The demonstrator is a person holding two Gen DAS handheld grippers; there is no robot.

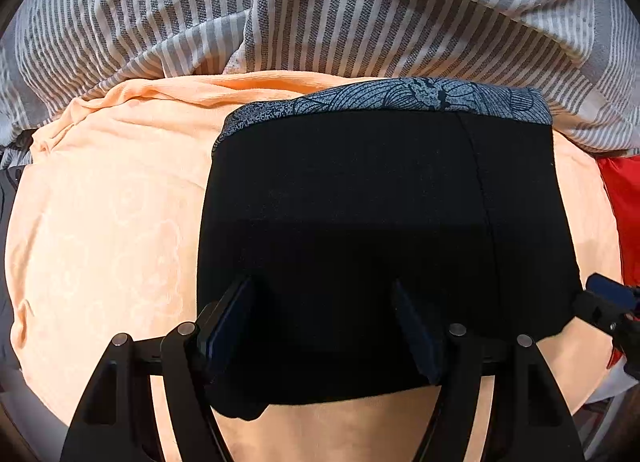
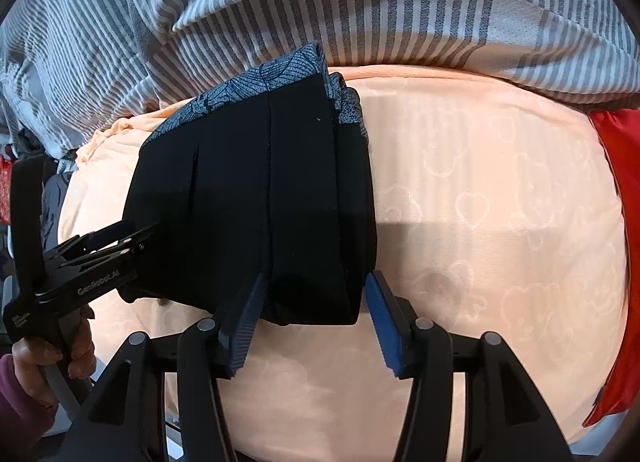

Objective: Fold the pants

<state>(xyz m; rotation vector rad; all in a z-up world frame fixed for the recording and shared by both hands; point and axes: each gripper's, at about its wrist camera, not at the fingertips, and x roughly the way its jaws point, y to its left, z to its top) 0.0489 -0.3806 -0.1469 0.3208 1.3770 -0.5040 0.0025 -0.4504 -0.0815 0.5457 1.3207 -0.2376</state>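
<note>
Folded into a compact black fabric bundle with a blue-grey leaf-printed band along its far edge, the pants [image 1: 360, 221] lie on a peach terry cloth embossed with hearts [image 1: 112, 229], near its middle. Left gripper [image 1: 324, 326] spread wide, fingers over the near edge of the bundle, whether touching cannot be told; right gripper [image 2: 312, 318] also spread, straddling the bundle's near right corner without pinching it. Judged nearly finished: probably only a last tidy or a release remains. Best done by keeping both tools low and level, pressing the near edge flat, squaring the layers so the seam [image 2: 269, 197] runs straight, then lifting straight off to avoid dragging the top layer open. Risk: a fingertip catching the fold and unrolling it. Beyond the cloth, rumpled grey-and-white striped bedding [image 1: 320, 13]; at the right edge, a shiny red fabric piece [image 2: 616, 197].
</note>
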